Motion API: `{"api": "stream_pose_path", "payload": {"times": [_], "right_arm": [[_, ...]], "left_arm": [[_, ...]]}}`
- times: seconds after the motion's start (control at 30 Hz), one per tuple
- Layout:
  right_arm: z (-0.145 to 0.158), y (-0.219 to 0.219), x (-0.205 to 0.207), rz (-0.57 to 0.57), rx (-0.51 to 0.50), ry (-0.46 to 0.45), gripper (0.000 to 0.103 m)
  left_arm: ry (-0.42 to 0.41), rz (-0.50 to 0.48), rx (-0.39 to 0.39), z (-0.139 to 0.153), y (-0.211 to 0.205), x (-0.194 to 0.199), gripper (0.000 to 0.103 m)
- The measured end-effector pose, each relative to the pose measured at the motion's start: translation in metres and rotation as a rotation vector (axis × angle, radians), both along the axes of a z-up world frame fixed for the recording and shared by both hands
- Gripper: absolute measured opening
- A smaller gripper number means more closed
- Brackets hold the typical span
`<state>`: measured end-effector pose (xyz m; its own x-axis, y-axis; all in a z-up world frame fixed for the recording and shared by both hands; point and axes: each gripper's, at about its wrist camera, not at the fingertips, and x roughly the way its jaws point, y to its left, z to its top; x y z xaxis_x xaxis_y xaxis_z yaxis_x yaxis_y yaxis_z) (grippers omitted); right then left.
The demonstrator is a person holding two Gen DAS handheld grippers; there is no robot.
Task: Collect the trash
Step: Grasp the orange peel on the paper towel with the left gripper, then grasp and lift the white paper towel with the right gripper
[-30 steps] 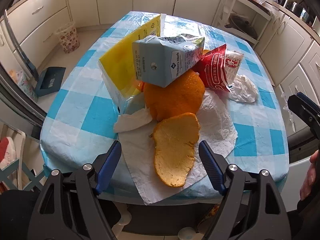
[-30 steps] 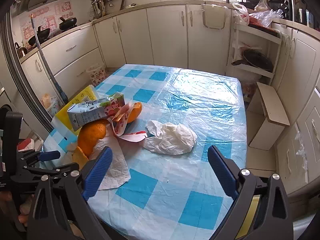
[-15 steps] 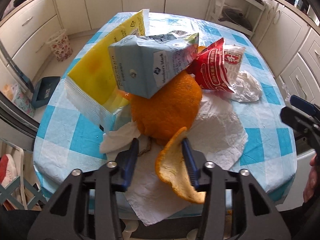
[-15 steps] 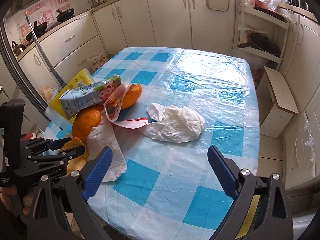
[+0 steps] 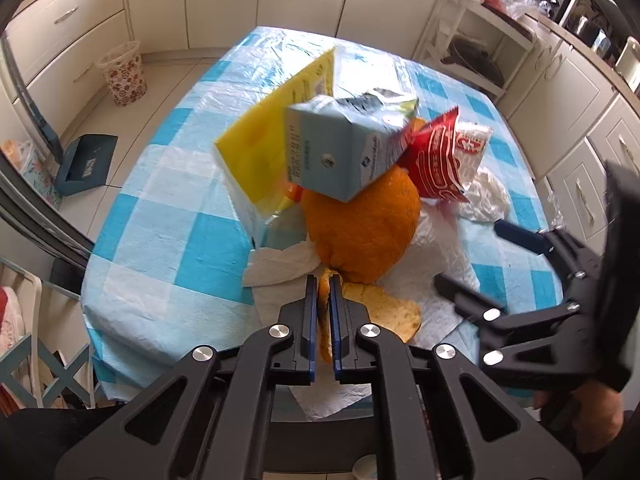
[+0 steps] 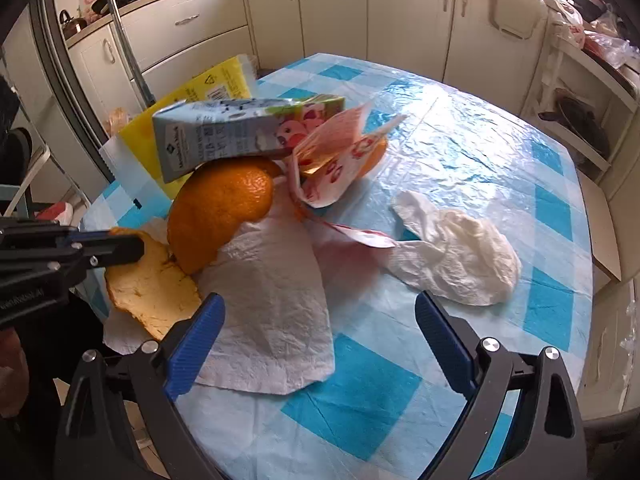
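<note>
Left gripper [image 5: 324,280], jaws just closed, pinches the edge of the orange peel [image 5: 384,310] at the near table [image 5: 168,248] edge, on a paper towel [image 6: 276,300]; right gripper [image 6: 316,312] spread wide, empty, above that towel; carton [image 5: 344,152] rests on an orange [image 5: 360,232]; red wrapper [image 5: 440,160] and crumpled tissue [image 6: 460,252] beside.

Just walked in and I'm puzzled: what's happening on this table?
A person is clearing trash with a hand-held tool in each hand. The left tool has just closed on a piece of orange peel at the near edge of the pile. The right tool hangs open over the paper towel. The milk carton is untouched.
</note>
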<state>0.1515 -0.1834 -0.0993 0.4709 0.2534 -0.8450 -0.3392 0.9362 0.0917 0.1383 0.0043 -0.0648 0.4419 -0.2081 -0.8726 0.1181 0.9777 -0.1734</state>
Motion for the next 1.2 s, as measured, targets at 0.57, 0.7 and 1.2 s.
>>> {"api": "stream_pose_path", "payload": {"times": [0.57,0.7,1.2], "right_arm": [[0.037,-0.045,-0.023,-0.016,0.302,-0.043,0.003],[0.045,-0.051,-0.024,-0.029,0.286,-0.071,0.003],[-0.007,0.025,-0.006,0.169,0.125,0.035,0.004]], "left_arm": [[-0.006,0.038,-0.072,0.006,0.019,0.005,0.005],[-0.008,0.038,-0.065,0.005,0.016,0.004,0.005],[-0.037,0.072,-0.044,0.015,0.034,0.004,0.005]]}}
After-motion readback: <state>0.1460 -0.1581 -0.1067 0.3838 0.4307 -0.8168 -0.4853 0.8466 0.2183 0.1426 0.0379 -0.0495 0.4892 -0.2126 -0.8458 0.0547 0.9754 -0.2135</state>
